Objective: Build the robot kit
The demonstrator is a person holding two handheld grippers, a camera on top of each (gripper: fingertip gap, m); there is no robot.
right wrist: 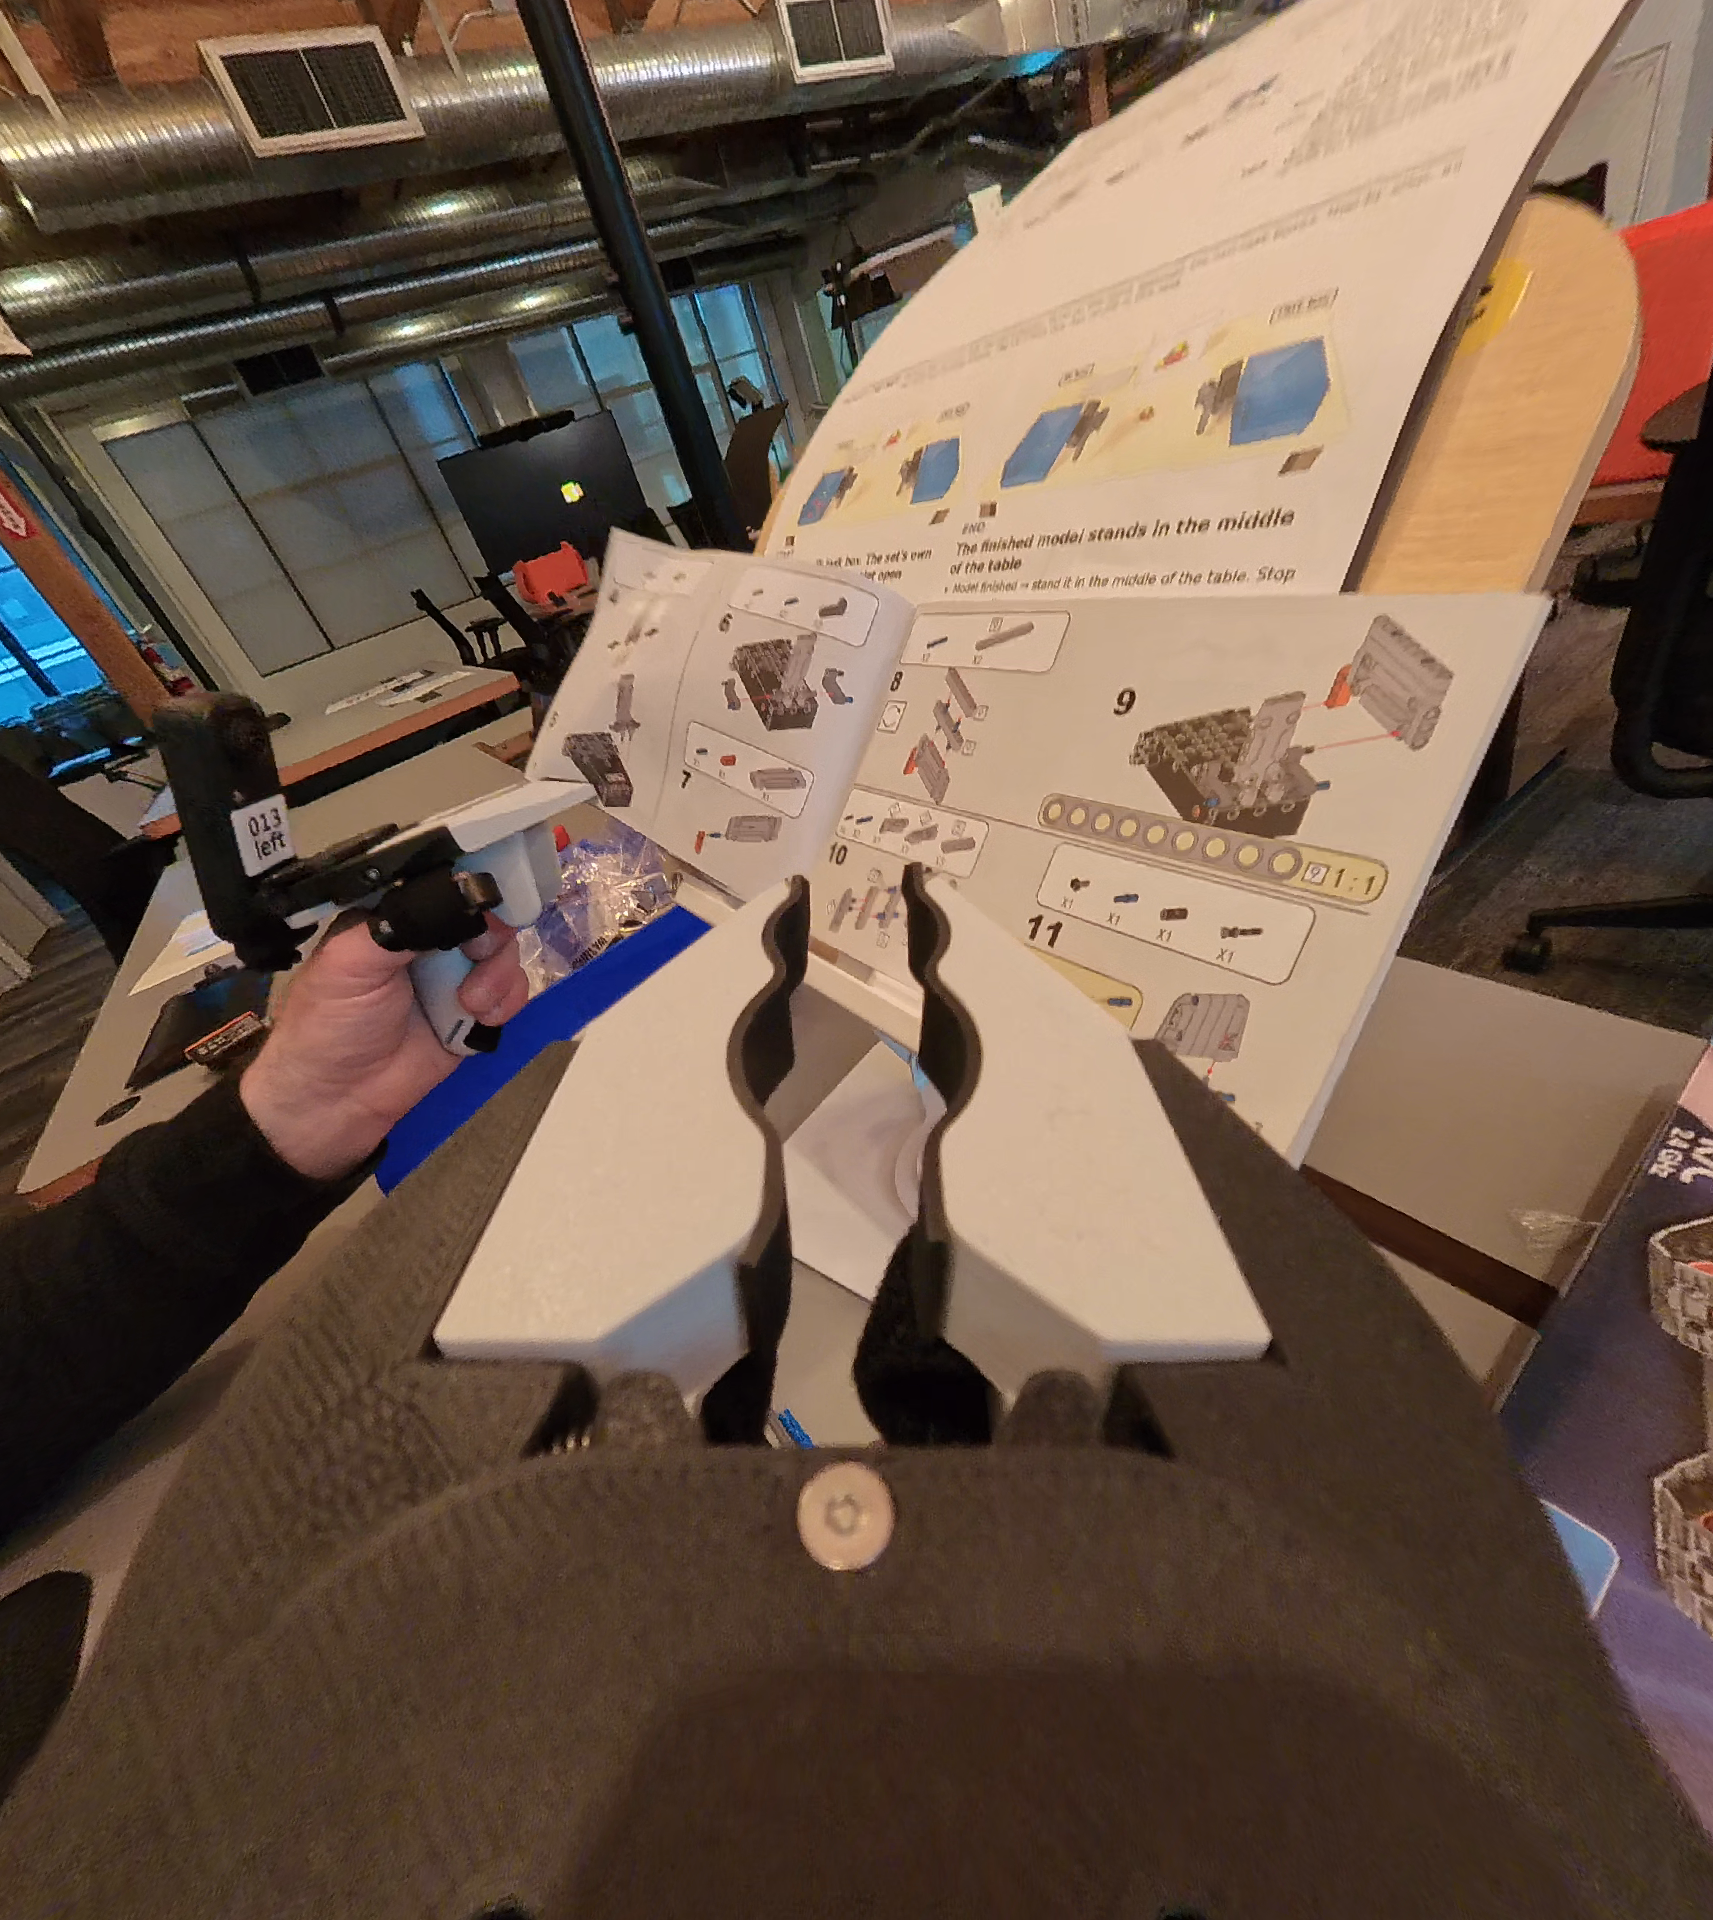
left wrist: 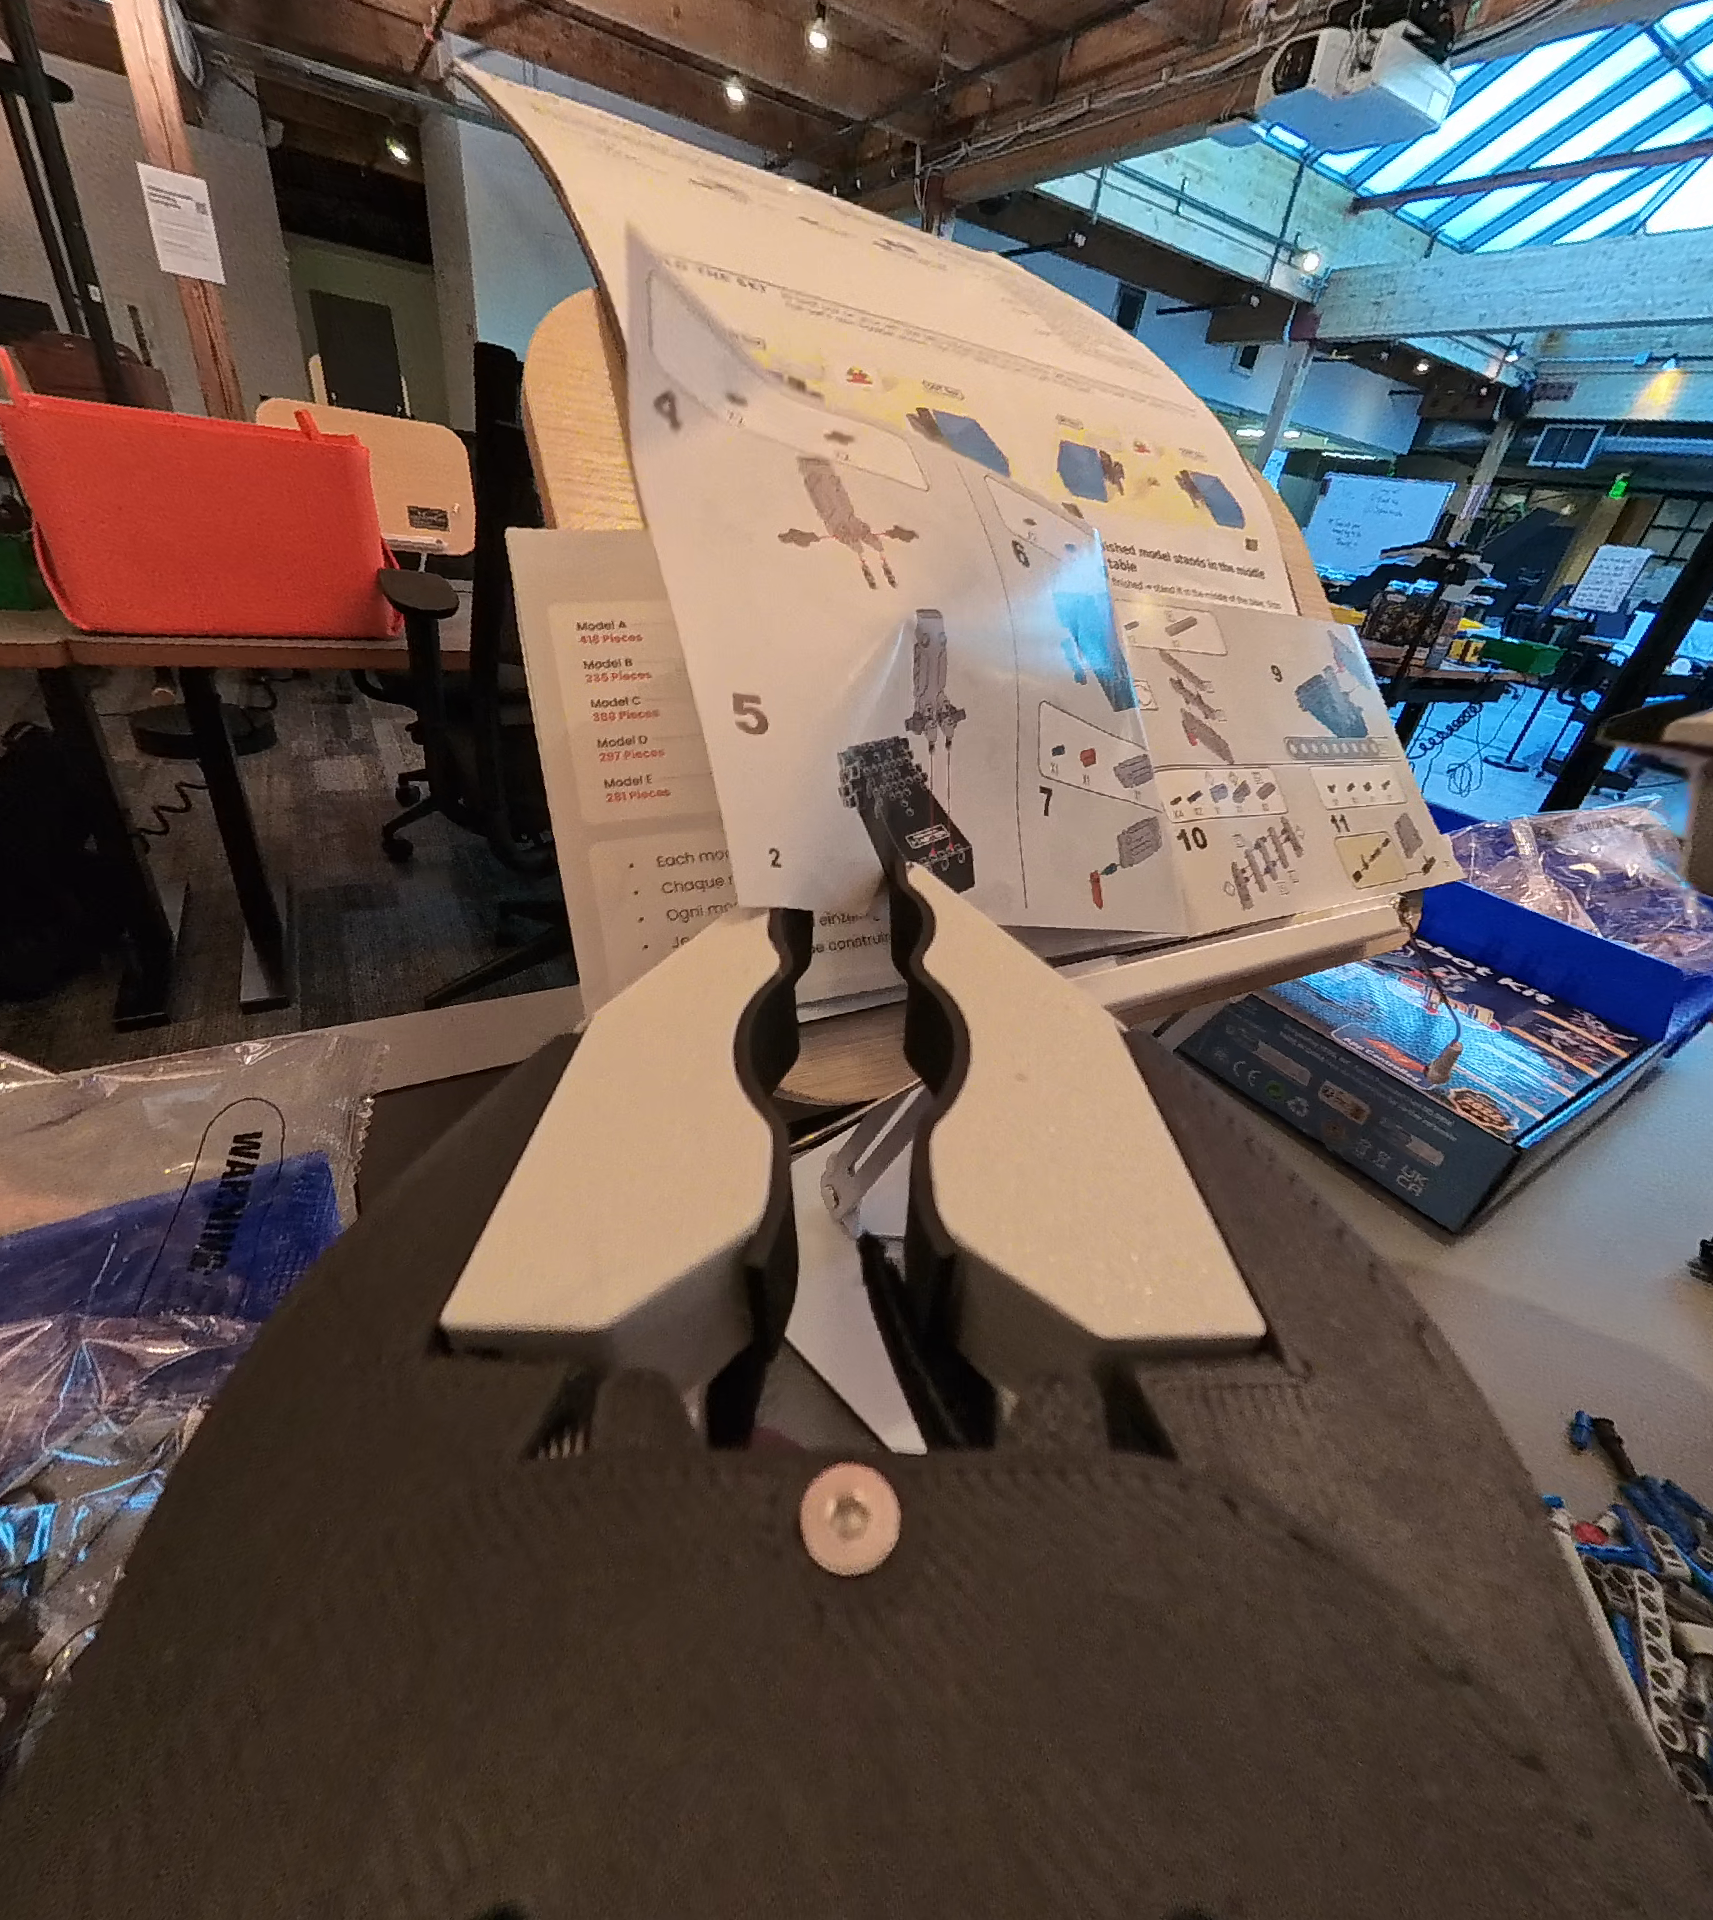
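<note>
Booklet pages (left wrist: 893,665) stand open on a tilted stand on the table, one thin leaf lifted and curling; I judge it light, floppy and easy to crease, best pinched at its lower edge. My left gripper (left wrist: 847,883) sits parted at that edge, gripping nothing I can confirm. My right gripper (right wrist: 854,883) hovers parted and empty before the right-hand page.

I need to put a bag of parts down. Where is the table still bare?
Bare white tabletop shows right of the left hand-held gripper, between the blue kit box and the loose parts pile. The left side is crowded with clear plastic bags; straight ahead stands the open instruction booklet.
</note>
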